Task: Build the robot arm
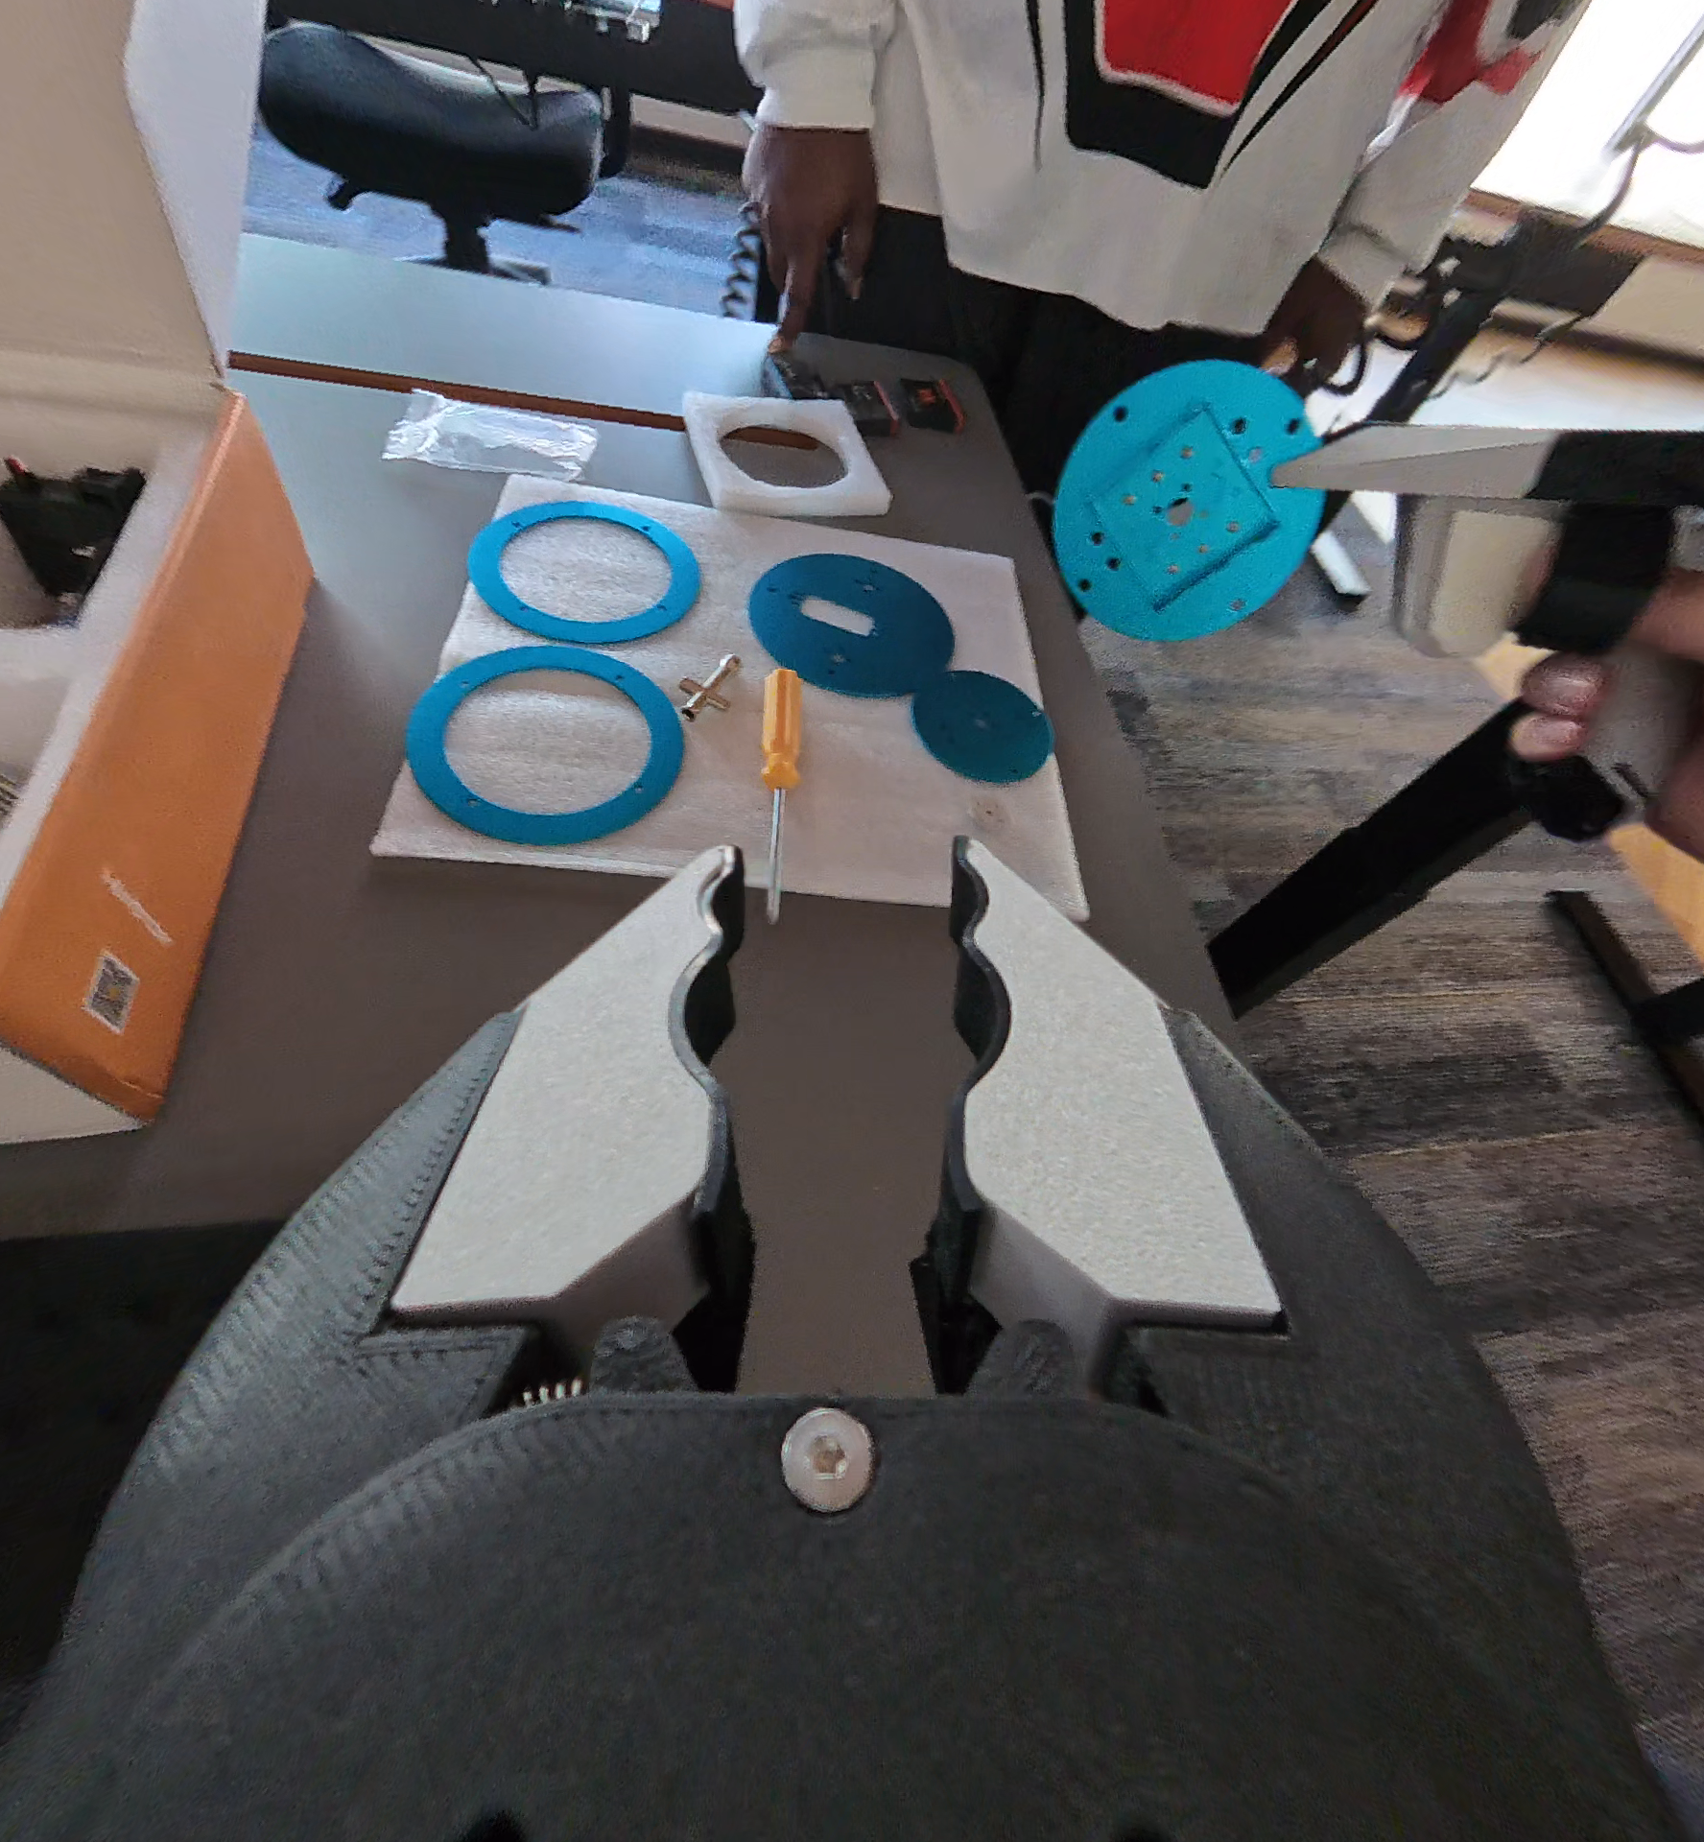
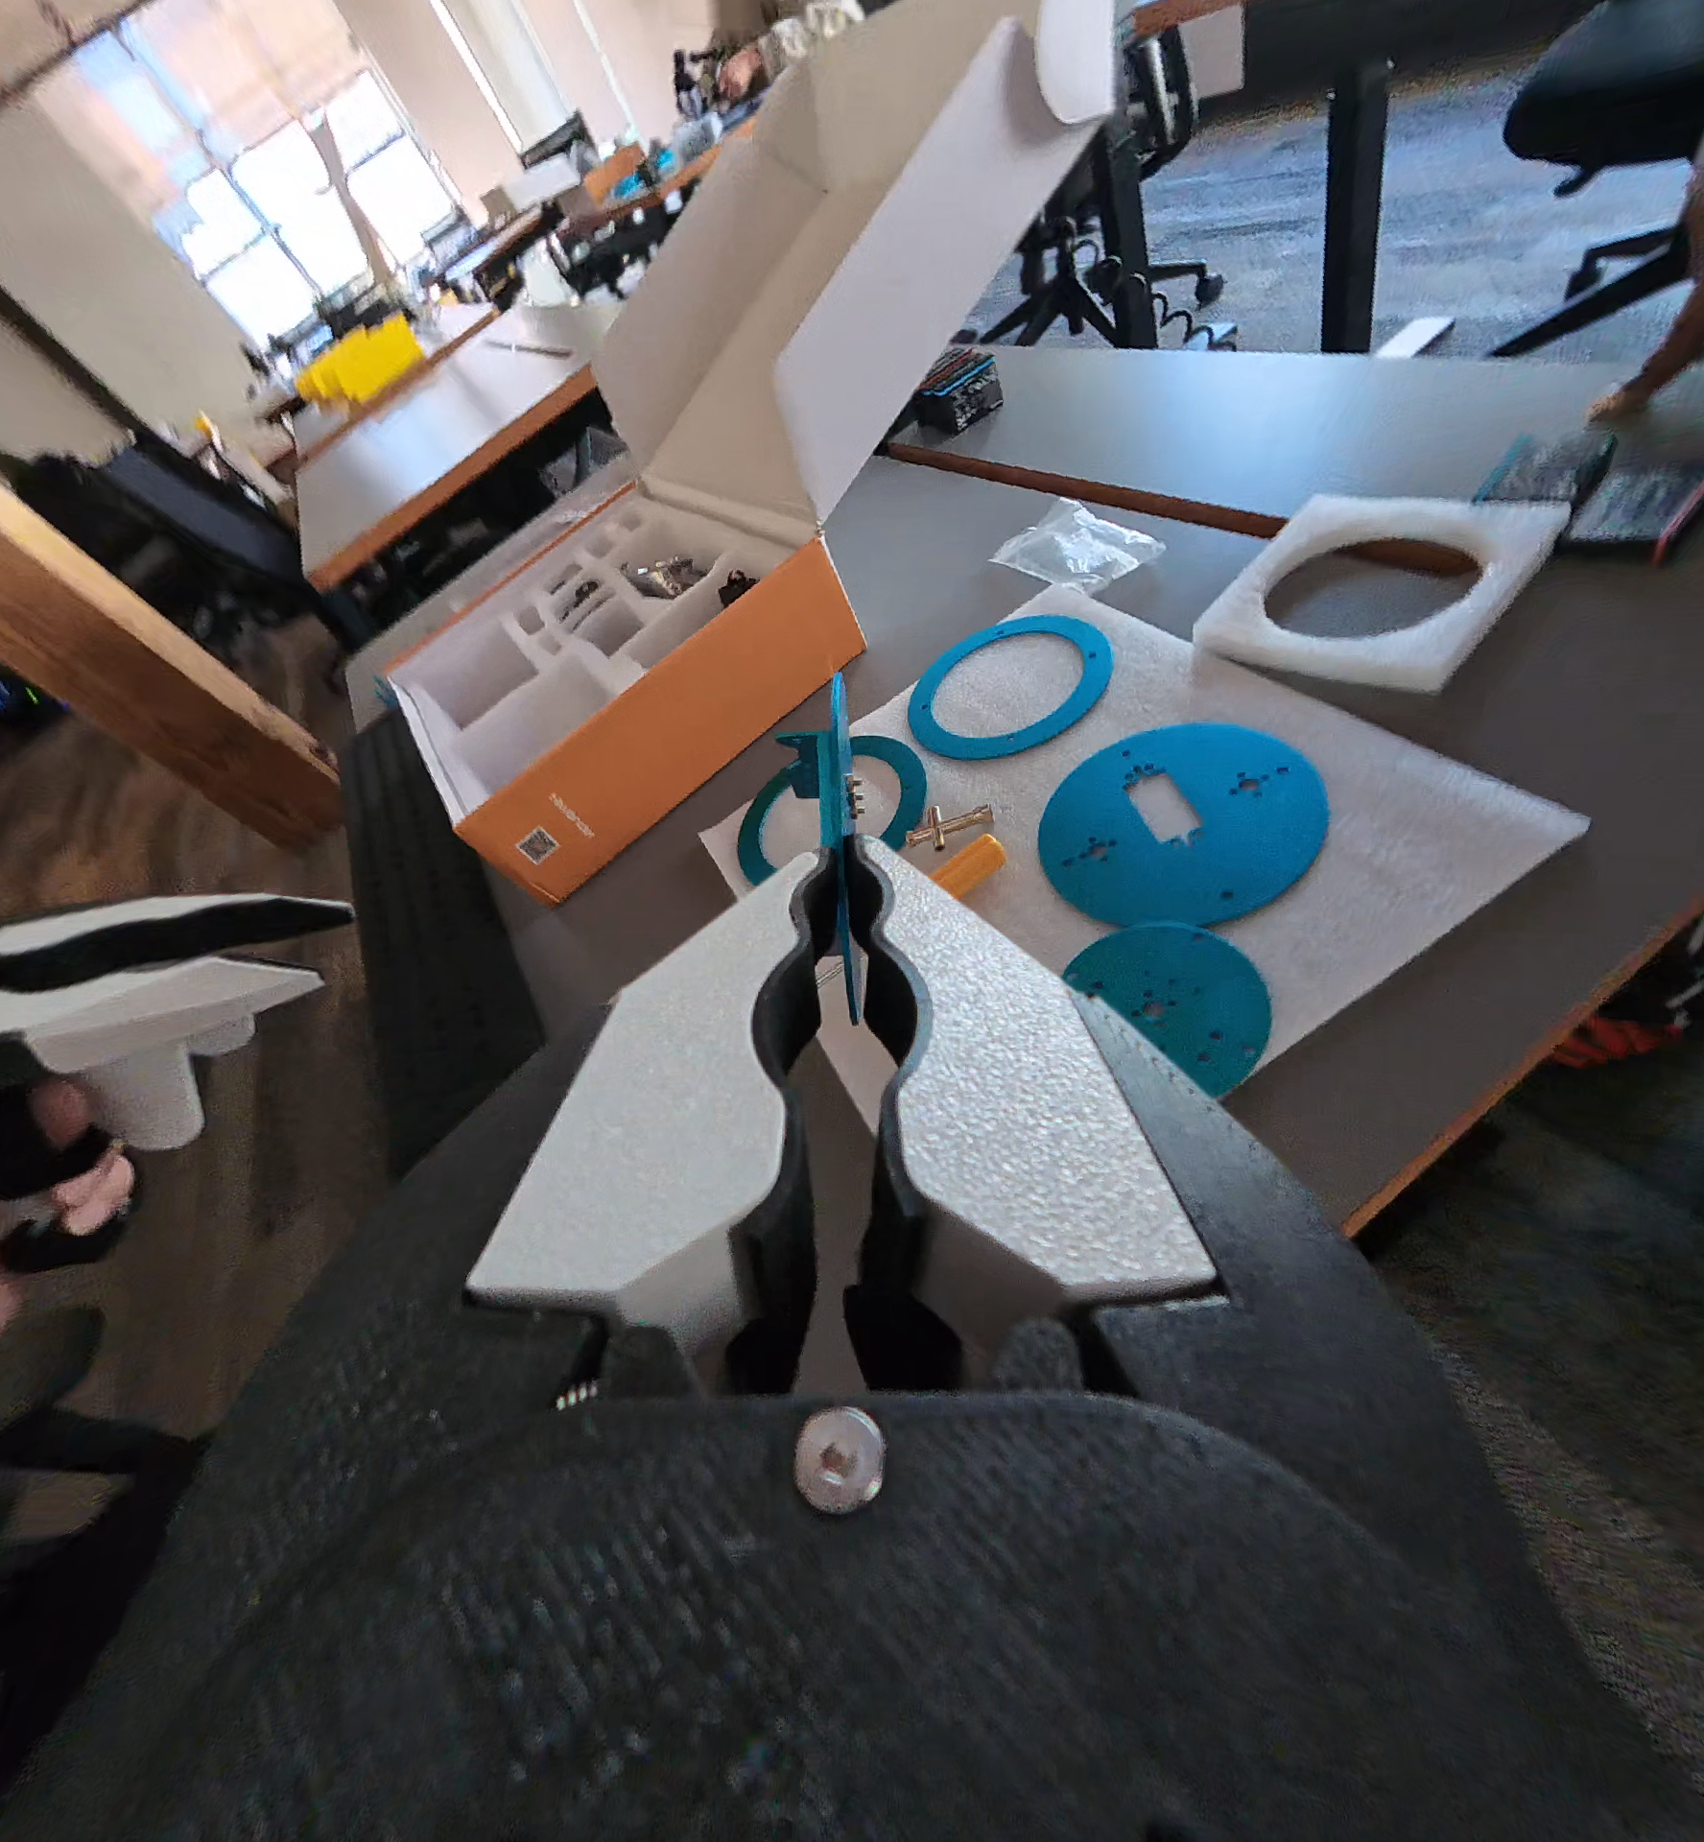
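No readable writing anywhere; only a small square code sticker (image 1: 112, 984) and a faint, blurred printed line on the orange box (image 1: 145, 797) at left of frame; same sticker (image 2: 535, 847) lower left of centre in the right wrist view.

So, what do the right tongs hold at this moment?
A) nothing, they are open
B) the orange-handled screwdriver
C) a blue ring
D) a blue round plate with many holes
D: the right tongs are shut on the edge of the blue round plate, held in the air beside the table.
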`<action>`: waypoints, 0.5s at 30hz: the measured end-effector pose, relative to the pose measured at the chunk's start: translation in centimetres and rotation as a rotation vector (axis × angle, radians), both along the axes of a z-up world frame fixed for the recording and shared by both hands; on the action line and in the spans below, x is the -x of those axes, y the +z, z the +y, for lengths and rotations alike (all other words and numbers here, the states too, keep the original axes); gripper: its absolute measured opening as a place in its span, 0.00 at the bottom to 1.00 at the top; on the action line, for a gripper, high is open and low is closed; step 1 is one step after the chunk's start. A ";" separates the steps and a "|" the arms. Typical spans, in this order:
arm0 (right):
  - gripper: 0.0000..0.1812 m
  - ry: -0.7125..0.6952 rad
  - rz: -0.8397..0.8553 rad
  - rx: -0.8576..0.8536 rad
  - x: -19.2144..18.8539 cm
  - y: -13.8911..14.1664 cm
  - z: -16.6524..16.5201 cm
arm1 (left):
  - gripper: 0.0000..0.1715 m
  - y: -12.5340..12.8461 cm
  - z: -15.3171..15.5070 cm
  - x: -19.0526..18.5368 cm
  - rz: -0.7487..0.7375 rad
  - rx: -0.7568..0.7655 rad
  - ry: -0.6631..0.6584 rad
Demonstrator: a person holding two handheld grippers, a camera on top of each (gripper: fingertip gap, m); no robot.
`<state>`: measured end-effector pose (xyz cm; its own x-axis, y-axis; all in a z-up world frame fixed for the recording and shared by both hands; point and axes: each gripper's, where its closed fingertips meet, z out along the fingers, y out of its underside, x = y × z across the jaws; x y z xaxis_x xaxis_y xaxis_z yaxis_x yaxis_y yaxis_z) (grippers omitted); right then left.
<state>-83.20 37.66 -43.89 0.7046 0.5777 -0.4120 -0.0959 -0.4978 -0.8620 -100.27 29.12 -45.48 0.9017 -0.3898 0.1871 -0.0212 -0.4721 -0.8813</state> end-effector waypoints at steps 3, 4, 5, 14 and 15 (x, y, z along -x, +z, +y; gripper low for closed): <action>0.00 -0.058 0.068 0.044 -1.2 -0.4 0.2 | 0.28 -0.2 1.0 -0.5 0.083 0.004 0.023; 0.00 -0.066 0.088 0.056 -1.5 -0.4 0.3 | 0.29 -0.3 1.2 -0.7 0.097 0.003 0.026; 0.00 -0.072 0.103 0.066 -1.7 -0.4 0.4 | 0.30 -0.4 1.3 -1.1 0.100 0.004 0.023; 0.00 -0.089 0.145 0.124 -2.6 -1.4 0.3 | 0.31 -2.4 0.7 -2.5 0.106 0.049 0.006; 0.00 -0.086 0.152 0.127 -2.6 -1.5 0.3 | 0.31 -2.5 0.6 -2.4 0.105 0.053 0.007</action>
